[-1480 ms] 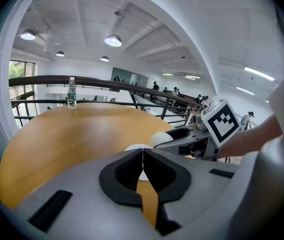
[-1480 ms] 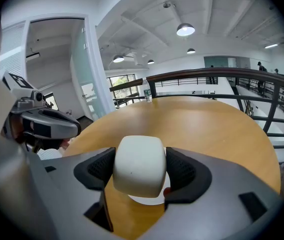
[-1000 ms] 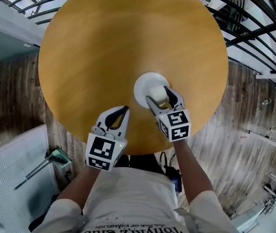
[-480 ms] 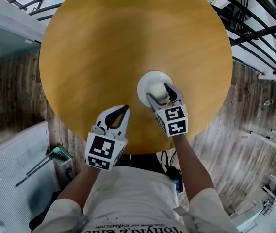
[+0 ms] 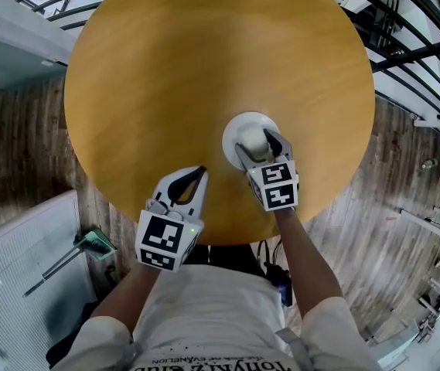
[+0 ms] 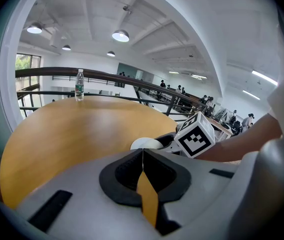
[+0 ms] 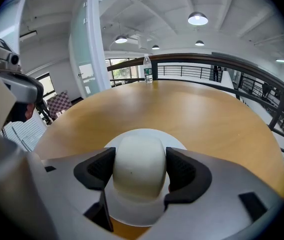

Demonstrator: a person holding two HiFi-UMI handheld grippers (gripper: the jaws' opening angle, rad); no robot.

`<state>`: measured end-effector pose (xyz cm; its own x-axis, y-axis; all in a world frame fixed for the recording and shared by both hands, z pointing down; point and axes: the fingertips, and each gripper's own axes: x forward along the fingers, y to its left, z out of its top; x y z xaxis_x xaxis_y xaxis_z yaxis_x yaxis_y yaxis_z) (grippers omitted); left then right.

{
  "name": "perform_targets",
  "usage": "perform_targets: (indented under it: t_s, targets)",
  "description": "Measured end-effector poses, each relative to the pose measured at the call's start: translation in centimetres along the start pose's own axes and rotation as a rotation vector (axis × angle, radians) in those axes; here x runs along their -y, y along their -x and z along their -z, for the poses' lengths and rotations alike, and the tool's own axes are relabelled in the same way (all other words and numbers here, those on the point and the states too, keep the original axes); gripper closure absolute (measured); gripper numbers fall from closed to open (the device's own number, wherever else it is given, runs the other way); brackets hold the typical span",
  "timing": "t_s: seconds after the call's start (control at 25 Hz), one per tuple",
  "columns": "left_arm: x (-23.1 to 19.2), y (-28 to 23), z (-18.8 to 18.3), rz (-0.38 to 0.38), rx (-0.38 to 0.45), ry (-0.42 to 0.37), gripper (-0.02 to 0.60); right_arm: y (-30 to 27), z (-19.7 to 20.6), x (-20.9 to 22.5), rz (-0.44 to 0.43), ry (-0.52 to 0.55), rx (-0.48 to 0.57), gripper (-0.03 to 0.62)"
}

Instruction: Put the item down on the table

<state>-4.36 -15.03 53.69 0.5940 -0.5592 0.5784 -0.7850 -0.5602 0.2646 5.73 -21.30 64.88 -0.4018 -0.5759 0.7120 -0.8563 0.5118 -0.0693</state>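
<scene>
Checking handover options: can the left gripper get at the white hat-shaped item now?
Probably, but only its brim. Bare table lies between the shut left gripper and the white hat-shaped item, yet the fingers of the right gripper grip its crown from both sides.

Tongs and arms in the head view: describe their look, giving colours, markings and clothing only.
The left tongs and right tongs share one design: light grey shells with black pads lining the jaws. Each carries a white cube printed with black square markers. The person wears a white short-sleeved T-shirt with dark lettering; the forearms are bare.
</scene>
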Motion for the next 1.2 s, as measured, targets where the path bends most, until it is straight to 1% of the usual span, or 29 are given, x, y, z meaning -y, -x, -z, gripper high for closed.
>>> perform_targets:
  t_s: [0.16, 0.6, 0.92, 1.2]
  targets:
    - [-0.2, -0.1, 0.0, -0.002, 0.001, 0.002, 0.558, -0.3, 0.1, 0.4, 0.023, 0.024, -0.01, 0.276]
    - [-0.3, -0.1, 0.1, -0.004, -0.001, -0.001, 0.558, -1.0, 0.8, 0.1, 0.0, 0.009, -0.053, 0.276]
    - [-0.6, 0.1, -0.1, -0.012, 0.005, -0.003, 0.558, -1.4, 0.8, 0.2, 0.001, 0.026, -0.073, 0.276]
    - [-0.7, 0.4, -0.1, -0.012, 0.008, 0.0, 0.557, -1.4, 1.0, -0.2, -0.015, 0.011, -0.093, 0.276]
